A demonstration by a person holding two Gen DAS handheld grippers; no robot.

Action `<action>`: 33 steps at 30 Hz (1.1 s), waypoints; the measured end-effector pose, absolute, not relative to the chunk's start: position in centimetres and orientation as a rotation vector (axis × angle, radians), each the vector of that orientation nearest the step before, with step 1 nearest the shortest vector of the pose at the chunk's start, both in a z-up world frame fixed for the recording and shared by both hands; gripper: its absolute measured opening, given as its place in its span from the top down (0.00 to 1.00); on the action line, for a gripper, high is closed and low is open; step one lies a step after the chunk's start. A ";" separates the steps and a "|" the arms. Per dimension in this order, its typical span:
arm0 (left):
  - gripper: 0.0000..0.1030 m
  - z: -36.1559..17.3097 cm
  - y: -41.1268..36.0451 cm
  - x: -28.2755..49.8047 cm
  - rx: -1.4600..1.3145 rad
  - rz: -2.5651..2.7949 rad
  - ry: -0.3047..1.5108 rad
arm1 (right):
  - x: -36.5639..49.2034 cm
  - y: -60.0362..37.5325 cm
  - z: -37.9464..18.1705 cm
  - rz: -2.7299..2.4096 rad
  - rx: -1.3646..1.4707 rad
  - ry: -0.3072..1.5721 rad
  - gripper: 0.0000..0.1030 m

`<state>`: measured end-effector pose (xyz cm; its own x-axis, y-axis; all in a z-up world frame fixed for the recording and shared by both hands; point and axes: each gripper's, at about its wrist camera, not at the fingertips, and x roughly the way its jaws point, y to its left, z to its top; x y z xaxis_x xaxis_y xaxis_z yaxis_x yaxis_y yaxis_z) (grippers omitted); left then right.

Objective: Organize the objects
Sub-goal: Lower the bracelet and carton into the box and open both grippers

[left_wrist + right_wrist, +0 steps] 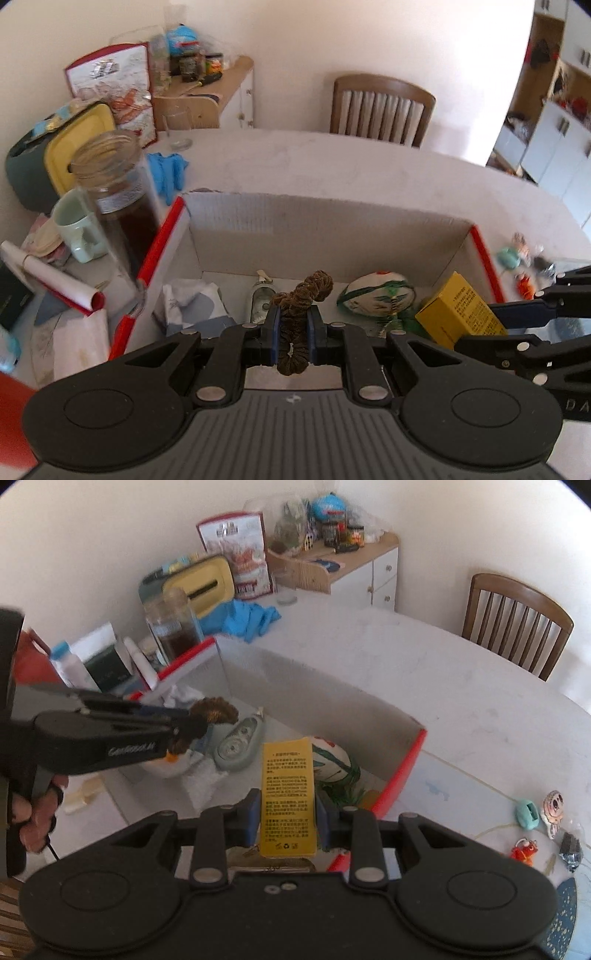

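- The left gripper [294,325] is closed down on a brown scrunchie [301,295], its blue pads pinching the middle of the fabric loop; one end bunches up above the fingers and the other hangs below them.
- The right gripper [286,814] is clamped on a yellow box [288,794] printed with dark text, holding it upright by its narrow sides (the box stands well clear of the fingertips at the top).
- Both held things hang over an open white cardboard box [332,221] with red-edged side flaps, which sits on a pale table [369,162].
- Inside the cardboard box lie a tissue pack [192,302] at the left, a grey-green correction tape dispenser [240,744] beside it, and a painted oval pouch [376,291] with green leaves toward the right.
- In the right wrist view a hand [37,812] grips the handle of the left gripper at the left edge.
- Just outside the box's left flap stand a tall glass jar [118,192] of dark liquid and a pale green mug [79,229]; blue gloves [168,171] lie behind them.
- On the table to the right of the box lie small trinkets [543,823], well apart from it.
- A wooden chair [380,107] stands at the table's far side.
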<state>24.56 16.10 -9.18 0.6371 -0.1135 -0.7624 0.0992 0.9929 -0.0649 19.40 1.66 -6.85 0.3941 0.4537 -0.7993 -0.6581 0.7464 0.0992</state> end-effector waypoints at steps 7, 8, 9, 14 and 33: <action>0.87 -11.7 14.9 27.1 0.044 -0.175 0.940 | 19.5 4.0 -9.0 0.676 -0.343 0.937 0.72; 0.87 -11.9 14.7 27.3 0.057 -0.177 0.950 | 19.6 4.2 -9.2 0.670 -0.350 0.939 0.72; 0.87 -12.2 14.4 27.7 0.076 -0.179 0.966 | 19.6 4.3 -9.4 0.667 -0.353 0.943 0.72; 0.86 -13.6 13.6 29.1 0.105 -0.195 1.069 | 19.9 4.5 -10.1 0.663 -0.353 0.965 0.71; 0.81 -15.7 13.8 29.8 0.088 -0.216 1.243 | 19.4 3.4 -9.6 0.692 -0.313 0.956 0.62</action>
